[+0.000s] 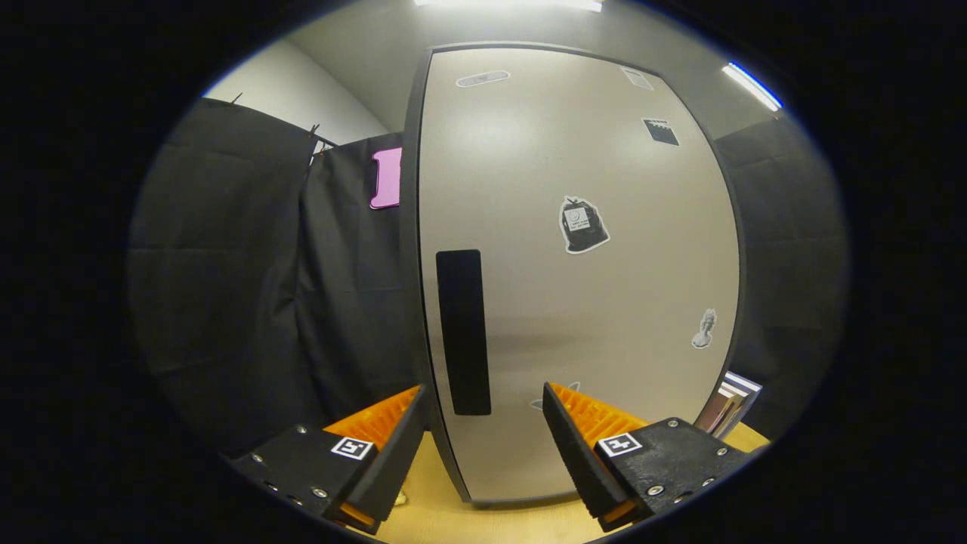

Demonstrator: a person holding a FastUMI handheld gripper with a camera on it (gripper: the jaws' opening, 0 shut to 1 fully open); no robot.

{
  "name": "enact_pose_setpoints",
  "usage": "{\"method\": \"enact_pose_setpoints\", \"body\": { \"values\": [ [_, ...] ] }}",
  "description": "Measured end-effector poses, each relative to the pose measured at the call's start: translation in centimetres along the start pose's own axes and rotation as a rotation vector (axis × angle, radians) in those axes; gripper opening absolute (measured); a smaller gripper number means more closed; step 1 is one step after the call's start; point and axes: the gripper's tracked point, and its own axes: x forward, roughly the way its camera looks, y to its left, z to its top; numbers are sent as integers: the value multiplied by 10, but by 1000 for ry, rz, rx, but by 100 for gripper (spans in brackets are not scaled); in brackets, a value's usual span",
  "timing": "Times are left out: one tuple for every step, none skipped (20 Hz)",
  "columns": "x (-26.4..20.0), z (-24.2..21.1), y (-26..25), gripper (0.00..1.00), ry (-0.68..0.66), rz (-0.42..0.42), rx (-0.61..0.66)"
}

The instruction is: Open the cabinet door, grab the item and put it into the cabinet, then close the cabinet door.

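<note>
Cabinet door (589, 302) shut; interior hidden

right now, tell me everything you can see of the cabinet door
The cabinet door is a tall, smooth pale grey panel with a dark edge, shut and upright on the wooden tabletop. A long black vertical handle sits near its left edge, and several stickers dot its face. The open claw hangs just before it, fingers either side of the handle's lower end, not clearly touching.
</note>
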Motion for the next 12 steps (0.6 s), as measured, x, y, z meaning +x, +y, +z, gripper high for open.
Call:
{"method": "enact_pose_setpoints", "body": {
  "values": [
    [8, -1, 2, 92, 15, -4, 16],
    [15, -3, 4, 89, 32, -1, 31],
    [22, -7, 6, 88, 62, 7, 39],
    [24, -15, 5, 77, 104, -1, 35],
    [26, -18, 6, 68, 121, 7, 39],
    [28, -21, 8, 58, 134, 15, 34],
    [31, -20, 9, 47, 122, 19, -3],
    [27, -21, 10, 36, 125, 22, -40],
    [27, -20, 11, 35, 117, 31, -51],
    [28, -21, 12, 32, 112, 46, -55],
    [27, -20, 12, 31, 111, 57, -67],
    [26, -21, 11, 29, 108, 64, -80]
  ]
}}
